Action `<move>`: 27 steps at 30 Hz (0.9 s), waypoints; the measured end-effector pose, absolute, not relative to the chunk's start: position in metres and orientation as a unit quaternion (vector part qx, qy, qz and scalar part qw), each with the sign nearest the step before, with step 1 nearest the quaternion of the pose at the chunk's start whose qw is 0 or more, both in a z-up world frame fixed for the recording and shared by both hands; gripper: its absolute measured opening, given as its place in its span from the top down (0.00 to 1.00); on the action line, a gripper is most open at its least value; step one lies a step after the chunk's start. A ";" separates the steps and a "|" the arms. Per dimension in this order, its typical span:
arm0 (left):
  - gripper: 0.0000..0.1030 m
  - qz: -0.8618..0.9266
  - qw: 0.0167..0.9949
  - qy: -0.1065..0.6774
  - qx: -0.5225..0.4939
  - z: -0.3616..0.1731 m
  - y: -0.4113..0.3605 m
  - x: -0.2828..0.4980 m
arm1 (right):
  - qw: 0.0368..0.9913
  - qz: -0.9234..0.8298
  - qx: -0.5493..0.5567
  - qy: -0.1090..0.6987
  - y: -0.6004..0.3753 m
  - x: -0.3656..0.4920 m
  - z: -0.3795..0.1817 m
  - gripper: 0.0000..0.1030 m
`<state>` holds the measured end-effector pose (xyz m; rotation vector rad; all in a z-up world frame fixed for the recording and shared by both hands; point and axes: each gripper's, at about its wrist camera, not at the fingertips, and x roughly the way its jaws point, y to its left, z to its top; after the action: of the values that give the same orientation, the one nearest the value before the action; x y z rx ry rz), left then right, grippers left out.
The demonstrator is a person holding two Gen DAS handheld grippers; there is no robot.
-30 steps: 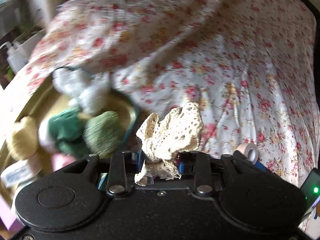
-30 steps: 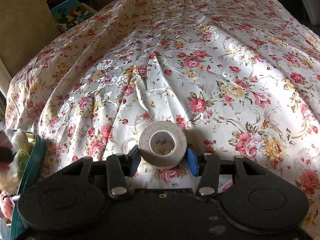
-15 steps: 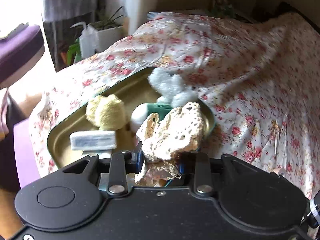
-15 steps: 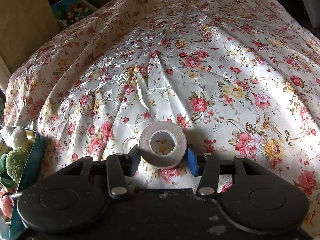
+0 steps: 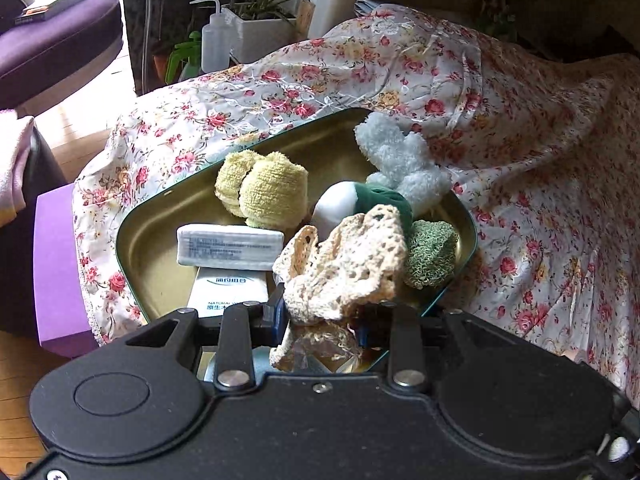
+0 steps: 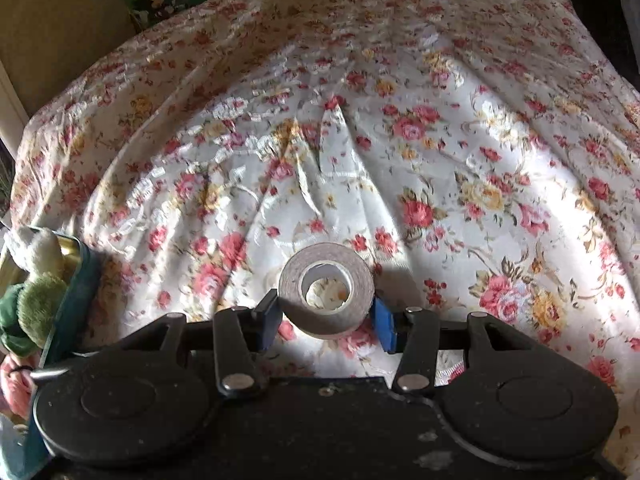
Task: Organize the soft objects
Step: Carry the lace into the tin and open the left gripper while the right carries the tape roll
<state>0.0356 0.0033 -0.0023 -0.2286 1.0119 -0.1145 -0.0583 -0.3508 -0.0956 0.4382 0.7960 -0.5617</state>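
Matte black left gripper (image 5: 320,326) housing, silver screws, blue-padded jaws (dusty)

**A lived-in room at home**

I am working in a home, most likely a living room. The surface in front of me is draped in a shiny floral cloth (image 5: 500,128) with red and yellow roses, the kind of cover one throws over furniture. Beyond its far edge I see a purple upholstered seat (image 5: 56,48) with a book (image 5: 52,2) lying on it, and warm wooden flooring (image 5: 80,128) catching daylight. A potted plant (image 5: 264,28) in a white square planter stands beside a plastic squeeze bottle (image 5: 212,40). A metal tin (image 5: 148,248) of knitted and plush oddments sits on the cloth: household clutter, not shop or lab gear.
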 end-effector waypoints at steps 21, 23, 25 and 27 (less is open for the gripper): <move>0.69 -0.028 0.871 0.480 -0.099 -0.001 0.005 0.042 | 0.887 -0.025 0.177 0.427 -0.211 0.042 0.036 0.54; 0.69 -0.025 0.872 0.479 -0.094 -0.001 0.004 0.043 | 0.887 -0.012 0.163 0.431 -0.197 0.056 0.039 0.54; 0.69 -0.021 0.873 0.478 -0.090 -0.001 0.004 0.044 | 0.889 -0.004 0.147 0.434 -0.182 0.069 0.041 0.54; 0.69 -0.022 0.874 0.476 -0.090 -0.001 0.004 0.044 | 0.888 0.005 0.137 0.438 -0.171 0.082 0.043 0.54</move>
<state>0.0441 0.0041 -0.0008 -0.1883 0.9944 -0.0466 0.0816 -0.1709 0.0428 0.2848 0.9103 0.0095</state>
